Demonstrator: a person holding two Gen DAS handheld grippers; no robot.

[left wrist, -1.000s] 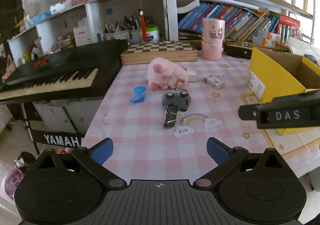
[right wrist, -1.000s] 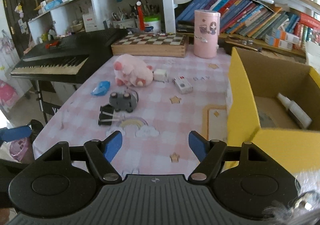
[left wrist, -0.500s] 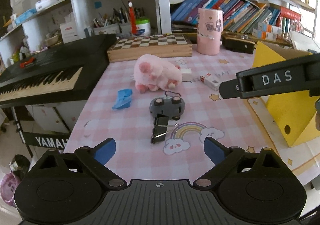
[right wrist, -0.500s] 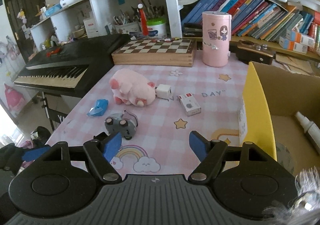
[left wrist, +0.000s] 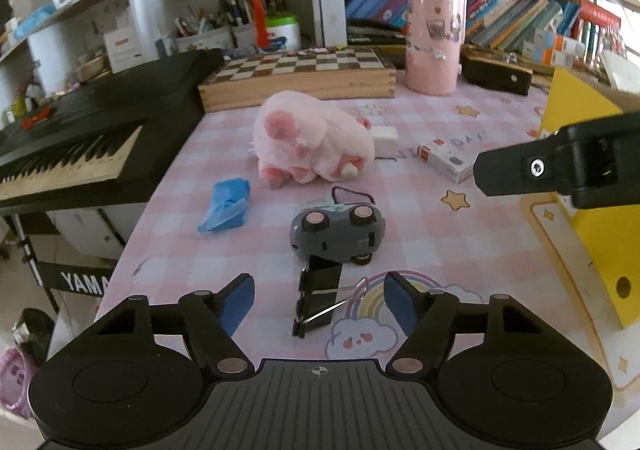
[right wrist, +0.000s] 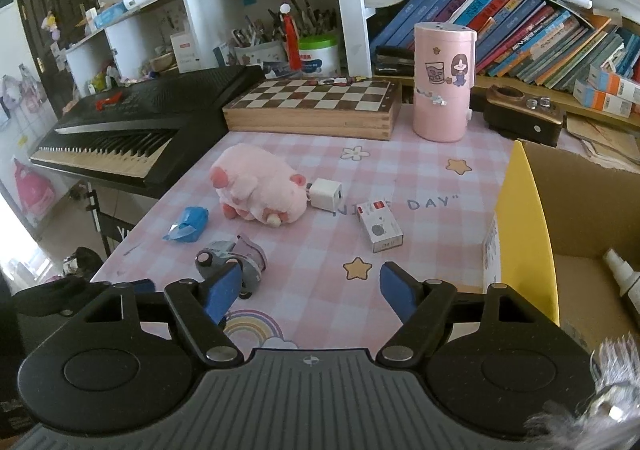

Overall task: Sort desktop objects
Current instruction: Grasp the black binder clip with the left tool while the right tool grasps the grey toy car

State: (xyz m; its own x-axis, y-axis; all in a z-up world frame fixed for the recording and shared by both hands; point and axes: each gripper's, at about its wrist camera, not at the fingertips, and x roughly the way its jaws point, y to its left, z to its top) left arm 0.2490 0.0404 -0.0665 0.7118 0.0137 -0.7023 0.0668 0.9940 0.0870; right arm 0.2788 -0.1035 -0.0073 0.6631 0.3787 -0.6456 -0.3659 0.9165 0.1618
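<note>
The left hand-held gripper (left wrist: 319, 302) sits low in its frame with the jaws partly apart and nothing pinched. They've just been closing in, and the black binder clip (left wrist: 318, 300) lies right between the blue pads (left wrist: 238, 300), but they aren't touching it yet. My guess is that's the pick in hand. The clip is small, stiff and light, with slick painted sides and springy wire handles, so I'd squeeze across the flat black body rather than the wire loops, which would probably twist out.

Just above the clip in the frame, touching it or nearly, is the grey toy car (left wrist: 339, 232), tipped wheels-up. It's hard plastic and light, and it'll roll if nudged, so grab it across the body. Left of that is a crumpled blue wrapper (left wrist: 226, 204), flimsy and easy to crush. Further up is the pink plush pig (left wrist: 312, 144), soft and squashy, so take hold anywhere. A white charger cube (left wrist: 384, 137) sits at its right, and a small white carton (left wrist: 444, 162) lies beyond that.

The right hand-held gripper (right wrist: 310, 292) is empty as well, jaws moderately wide, hovering over the pink checked bench (right wrist: 320, 290) near the middle bottom of its frame. The carton (right wrist: 379, 226) lies a bit above it. The yellow cardboard box (right wrist: 524, 234) stands at the right edge with a white bottle (right wrist: 624, 282) already inside, so I'd say that's where things go. Most of the stuff is still out on the bench, so the sort looks to be at an early stage.
</note>
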